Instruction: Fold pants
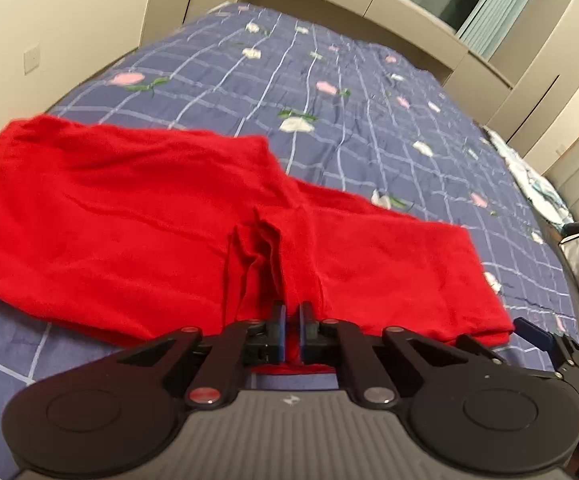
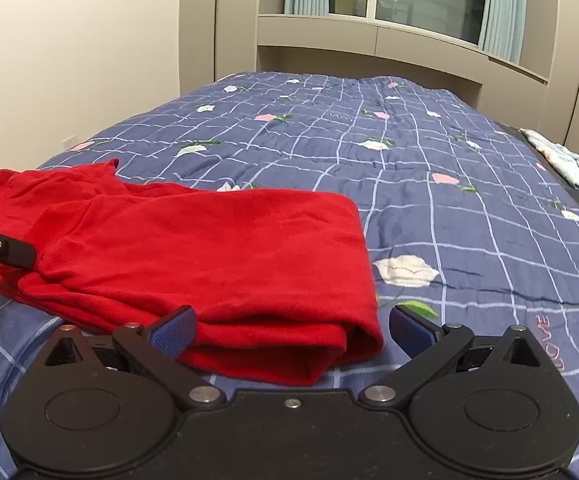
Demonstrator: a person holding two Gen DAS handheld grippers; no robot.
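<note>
Red pants (image 1: 137, 216) spread on blue floral quilt (image 2: 429, 168). Left gripper (image 1: 292, 320) seen pinched shut on bunched near edge. Right gripper (image 2: 291, 330), shown only in right view, spread wide around folded corner, fabric not pressed.
</note>
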